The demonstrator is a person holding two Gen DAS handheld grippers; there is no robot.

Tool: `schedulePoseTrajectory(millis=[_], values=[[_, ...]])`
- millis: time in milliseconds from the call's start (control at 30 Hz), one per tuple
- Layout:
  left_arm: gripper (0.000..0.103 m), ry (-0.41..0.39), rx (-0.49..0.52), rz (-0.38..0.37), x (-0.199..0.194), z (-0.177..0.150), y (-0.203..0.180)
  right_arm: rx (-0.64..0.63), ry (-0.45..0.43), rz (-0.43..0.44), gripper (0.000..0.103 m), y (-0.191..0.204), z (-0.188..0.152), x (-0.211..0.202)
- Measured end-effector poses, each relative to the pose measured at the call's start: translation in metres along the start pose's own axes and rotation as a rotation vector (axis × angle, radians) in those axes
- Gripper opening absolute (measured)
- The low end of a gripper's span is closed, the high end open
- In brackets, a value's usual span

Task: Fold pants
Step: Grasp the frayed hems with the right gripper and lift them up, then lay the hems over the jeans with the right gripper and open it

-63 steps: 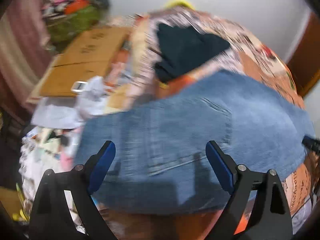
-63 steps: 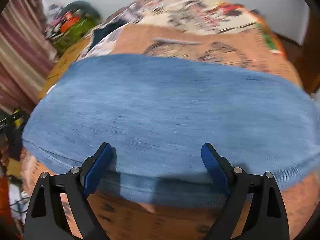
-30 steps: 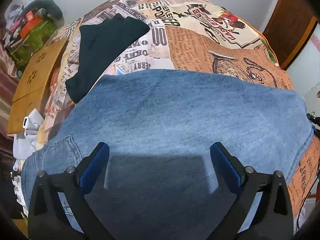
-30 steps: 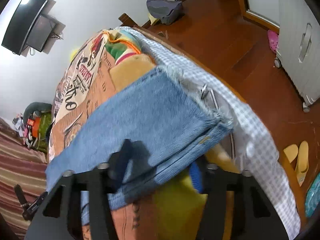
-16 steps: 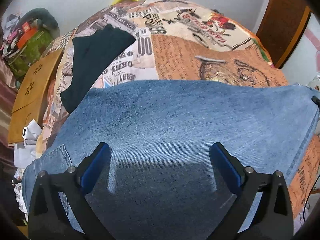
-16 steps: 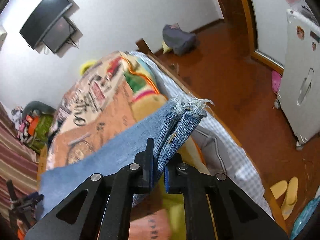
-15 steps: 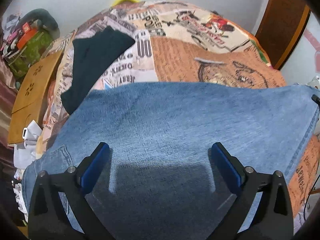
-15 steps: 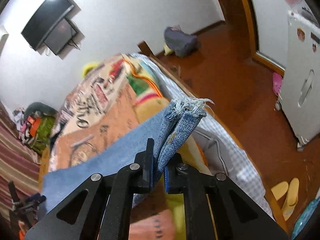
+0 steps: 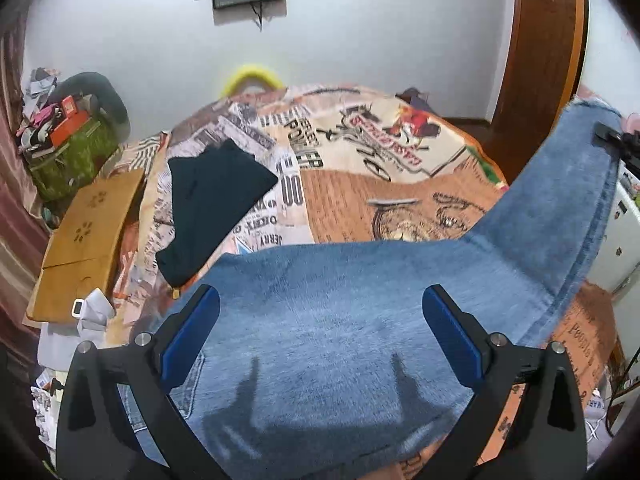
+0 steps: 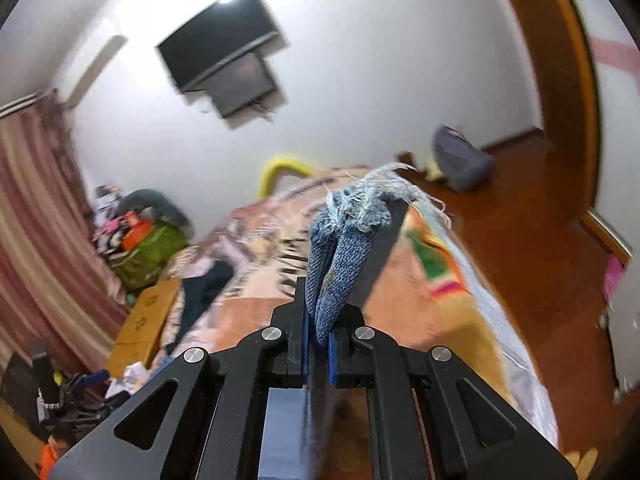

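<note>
The blue denim pants [image 9: 340,332] lie across the near side of the bed. Their leg end rises to the upper right, where my right gripper [image 9: 608,136] holds it in the air. In the right wrist view my right gripper [image 10: 318,344] is shut on the frayed hems [image 10: 344,236], which stick up between the pads. My left gripper [image 9: 318,332] hovers above the waist part of the pants, jaws wide apart, with nothing between its blue pads [image 9: 188,336].
A printed bedspread [image 9: 360,168] covers the bed. A folded black garment [image 9: 212,196] lies on its left side. Wooden boards [image 9: 88,232] and piled clutter stand left of the bed. A wooden door frame [image 9: 540,60] is at the right, a wall screen [image 10: 224,60] behind.
My right gripper closed on the leg hems and lifted them high off the bed edge. My left gripper rose and tilted up, still open, so more of the room shows.
</note>
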State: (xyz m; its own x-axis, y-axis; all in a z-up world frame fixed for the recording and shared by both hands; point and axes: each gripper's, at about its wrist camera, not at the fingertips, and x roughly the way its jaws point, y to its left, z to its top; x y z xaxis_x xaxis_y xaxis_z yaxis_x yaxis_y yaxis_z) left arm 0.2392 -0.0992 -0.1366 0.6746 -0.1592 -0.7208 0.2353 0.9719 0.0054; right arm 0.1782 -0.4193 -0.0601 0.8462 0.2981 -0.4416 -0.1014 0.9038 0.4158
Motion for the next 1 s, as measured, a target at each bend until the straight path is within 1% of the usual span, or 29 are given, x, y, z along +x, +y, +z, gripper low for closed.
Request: schedulePoseTrajectory(millis=[167, 267, 333, 367, 533, 667, 767, 800, 833, 900, 933, 1000], values=[[0.102, -0.041, -0.01, 0.004, -0.021, -0.004, 0.009, -0.077, 0.03, 0.09, 0.006, 0.047, -0.008, 0.028], [0.102, -0.054, -0.031, 0.001, -0.031, -0.007, 0.019, -0.134, 0.078, 0.137, 0.006, 0.076, -0.023, 0.053], [0.102, -0.057, -0.047, 0.005, -0.035, -0.009, 0.026, -0.161, 0.115, 0.161, 0.006, 0.088, -0.034, 0.065], [0.102, -0.057, -0.054, 0.006, -0.037, -0.011, 0.03, -0.175, 0.143, 0.179, 0.006, 0.096, -0.044, 0.076], [0.102, -0.056, -0.072, 0.02, -0.045, -0.018, 0.042, -0.241, 0.28, 0.25, 0.006, 0.123, -0.091, 0.105], [0.102, -0.042, -0.091, 0.035, -0.049, -0.025, 0.053, -0.334, 0.398, 0.284, 0.006, 0.146, -0.131, 0.128], [0.102, -0.031, -0.107, 0.04, -0.048, -0.029, 0.059, -0.398, 0.502, 0.288, 0.006, 0.152, -0.16, 0.14], [0.102, -0.026, -0.113, 0.04, -0.048, -0.03, 0.061, -0.417, 0.544, 0.289, 0.007, 0.153, -0.17, 0.146], [0.102, -0.02, -0.119, 0.04, -0.047, -0.031, 0.063, -0.423, 0.562, 0.291, 0.008, 0.155, -0.174, 0.146], [0.102, -0.009, -0.132, 0.038, -0.045, -0.033, 0.066, -0.424, 0.6, 0.301, 0.013, 0.158, -0.181, 0.149], [0.102, -0.005, -0.135, 0.036, -0.043, -0.033, 0.067, -0.424, 0.606, 0.305, 0.015, 0.158, -0.182, 0.148], [0.102, 0.005, -0.14, 0.032, -0.041, -0.033, 0.067, -0.42, 0.622, 0.324, 0.023, 0.159, -0.18, 0.143]])
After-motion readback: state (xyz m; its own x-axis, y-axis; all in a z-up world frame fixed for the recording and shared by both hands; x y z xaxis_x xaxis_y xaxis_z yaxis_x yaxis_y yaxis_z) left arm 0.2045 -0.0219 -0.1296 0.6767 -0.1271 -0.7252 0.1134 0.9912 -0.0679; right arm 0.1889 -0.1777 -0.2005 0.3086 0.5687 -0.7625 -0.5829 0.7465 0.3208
